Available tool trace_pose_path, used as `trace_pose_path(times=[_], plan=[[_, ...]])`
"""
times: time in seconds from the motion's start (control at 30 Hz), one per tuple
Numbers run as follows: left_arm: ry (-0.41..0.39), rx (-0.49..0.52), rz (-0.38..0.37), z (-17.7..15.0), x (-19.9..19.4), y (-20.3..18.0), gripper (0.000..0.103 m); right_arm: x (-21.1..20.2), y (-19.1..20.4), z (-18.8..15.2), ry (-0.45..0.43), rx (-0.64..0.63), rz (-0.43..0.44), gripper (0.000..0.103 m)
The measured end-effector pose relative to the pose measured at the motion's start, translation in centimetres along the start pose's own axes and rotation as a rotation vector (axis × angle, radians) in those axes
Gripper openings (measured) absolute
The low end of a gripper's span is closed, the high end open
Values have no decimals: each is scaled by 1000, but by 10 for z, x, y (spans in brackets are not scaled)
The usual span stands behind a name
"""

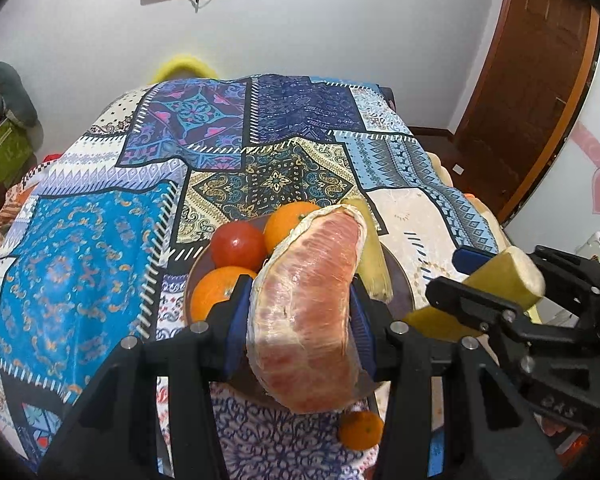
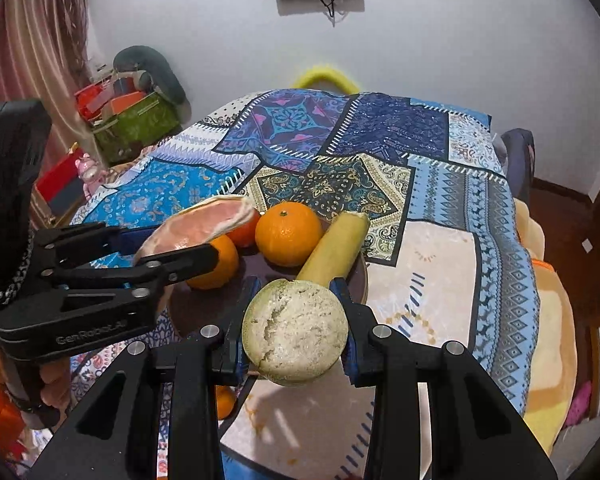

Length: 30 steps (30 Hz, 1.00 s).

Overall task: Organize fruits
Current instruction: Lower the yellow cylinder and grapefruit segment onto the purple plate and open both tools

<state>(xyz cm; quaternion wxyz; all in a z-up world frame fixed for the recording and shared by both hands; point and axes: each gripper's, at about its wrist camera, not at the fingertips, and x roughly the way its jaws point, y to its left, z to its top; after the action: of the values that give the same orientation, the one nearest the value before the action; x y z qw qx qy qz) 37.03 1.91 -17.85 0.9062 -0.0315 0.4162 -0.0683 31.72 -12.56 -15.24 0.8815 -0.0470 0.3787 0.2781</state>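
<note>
Patchwork tablecloth (image 2: 440,248): both grippers clamp fruit over a plate (image 2: 362,280).
Left gripper (image 1: 300,312), marked "GenRobot.AI", grips a pomelo segment (image 1: 312,304); right gripper (image 2: 296,332) grips a rind piece (image 2: 296,332) at plate's 6 o'clock.

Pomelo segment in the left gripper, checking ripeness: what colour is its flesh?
Pink-red flesh under pale membrane on the pomelo segment; left wrist view shows it best.

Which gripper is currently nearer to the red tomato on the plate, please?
Left. The left gripper, holding the pomelo segment, hovers beside the tomato; the right gripper sits farther off.
</note>
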Motion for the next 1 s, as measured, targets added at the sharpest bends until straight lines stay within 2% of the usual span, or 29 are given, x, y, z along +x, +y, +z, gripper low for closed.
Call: trace_pose_path(times=[0.33,0.53,0.87,1.0], plan=[[37,3,34,1,29,-1,46,2,-6,3,-10,4,6,32],[-4,36,63,1,17,-1,52,5,-6,7,-12,3,6,33],[-15,-22,99,-13,-7,34,53,22,4,21,15,-4,32,32],[-9,-34,92,-21,-16,48,53,38,17,27,32,-45,0,33]])
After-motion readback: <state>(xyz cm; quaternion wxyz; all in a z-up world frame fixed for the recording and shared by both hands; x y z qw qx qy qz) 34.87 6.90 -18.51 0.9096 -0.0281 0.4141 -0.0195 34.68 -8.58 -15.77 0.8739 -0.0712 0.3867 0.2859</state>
